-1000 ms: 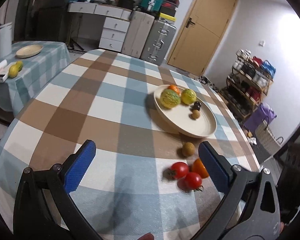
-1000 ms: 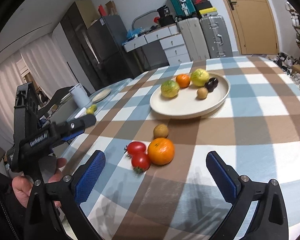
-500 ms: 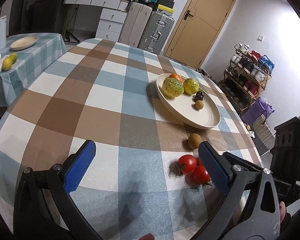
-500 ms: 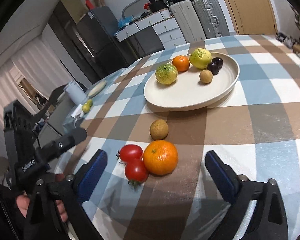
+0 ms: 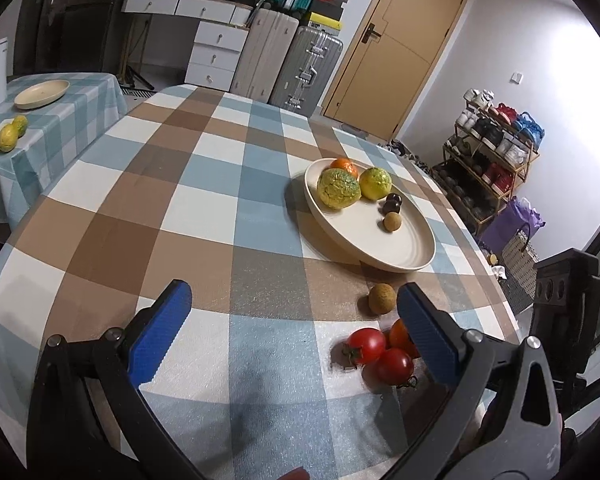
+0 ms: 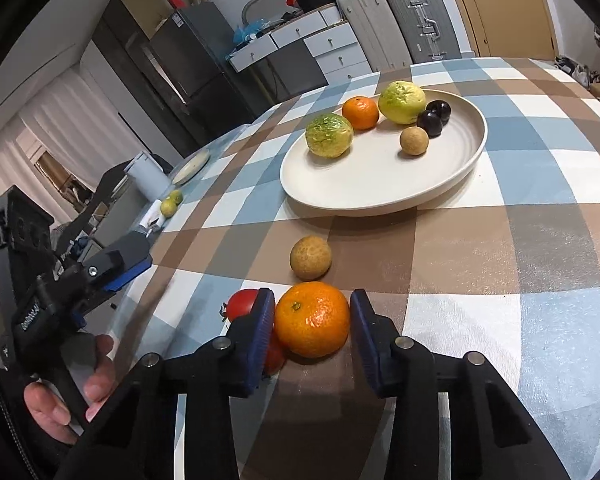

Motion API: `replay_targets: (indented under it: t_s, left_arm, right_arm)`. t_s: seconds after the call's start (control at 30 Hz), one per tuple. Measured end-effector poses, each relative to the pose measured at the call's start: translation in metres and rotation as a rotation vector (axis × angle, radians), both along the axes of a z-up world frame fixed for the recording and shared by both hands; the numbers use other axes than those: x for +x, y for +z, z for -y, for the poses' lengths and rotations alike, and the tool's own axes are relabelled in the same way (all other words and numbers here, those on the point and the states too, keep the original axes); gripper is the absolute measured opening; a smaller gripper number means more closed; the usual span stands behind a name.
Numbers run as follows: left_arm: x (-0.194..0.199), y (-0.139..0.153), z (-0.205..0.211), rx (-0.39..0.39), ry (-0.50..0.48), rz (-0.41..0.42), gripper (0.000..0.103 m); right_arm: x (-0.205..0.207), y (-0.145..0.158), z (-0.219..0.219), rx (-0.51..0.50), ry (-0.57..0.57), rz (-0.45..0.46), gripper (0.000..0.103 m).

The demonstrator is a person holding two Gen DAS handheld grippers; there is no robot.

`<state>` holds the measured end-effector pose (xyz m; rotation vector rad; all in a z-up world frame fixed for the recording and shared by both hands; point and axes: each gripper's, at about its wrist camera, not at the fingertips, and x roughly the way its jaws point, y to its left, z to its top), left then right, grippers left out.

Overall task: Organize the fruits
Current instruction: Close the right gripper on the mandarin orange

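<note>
An orange (image 6: 313, 319) lies on the checked tablecloth between the blue pads of my right gripper (image 6: 312, 322), whose jaws have narrowed around it, a thin gap still on each side. Two red tomatoes (image 5: 366, 345) sit beside it, and a small brown fruit (image 6: 310, 258) just beyond. A cream plate (image 6: 384, 196) holds two yellow-green fruits, an orange, two dark plums and a small brown fruit. My left gripper (image 5: 294, 322) is open and empty above the table, left of the tomatoes. The orange is mostly hidden behind its right finger in the left wrist view.
The round table's edge (image 5: 4, 248) curves at the left. A side table (image 5: 60, 120) with a plate and two lemons stands beyond. Suitcases (image 5: 304, 68), drawers and a door are at the back; a shoe rack (image 5: 492, 148) is at the right.
My right gripper has moved forward and down to the orange and its jaws have closed in from wide open to almost touching it. My left gripper has shifted only slightly.
</note>
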<state>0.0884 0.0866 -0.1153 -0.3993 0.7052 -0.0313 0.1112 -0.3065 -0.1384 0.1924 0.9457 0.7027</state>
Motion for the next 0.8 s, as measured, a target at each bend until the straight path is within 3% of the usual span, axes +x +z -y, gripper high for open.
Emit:
replay_targets:
  t_s: [0.27, 0.43, 0.53, 0.8]
  left_arm:
    - [0.015, 0.006, 0.008, 0.037, -0.031, 0.0, 0.102]
    - [0.045, -0.004, 0.029, 0.011, -0.203, -0.104, 0.102]
    - [0.059, -0.011, 0.043, -0.005, -0.253, -0.158, 0.102]
    - [0.086, -0.026, 0.08, 0.097, -0.33, -0.238, 0.102]
  right_arm:
    - [-0.004, 0.01, 0.014, 0.053, -0.014, 0.057, 0.038]
    - [-0.003, 0.018, 0.038, 0.088, -0.05, 0.083, 0.038]
    - [-0.001, 0.021, 0.051, 0.086, -0.064, 0.093, 0.038]
    - [-0.002, 0.027, 0.079, 0.071, -0.109, 0.123, 0.038]
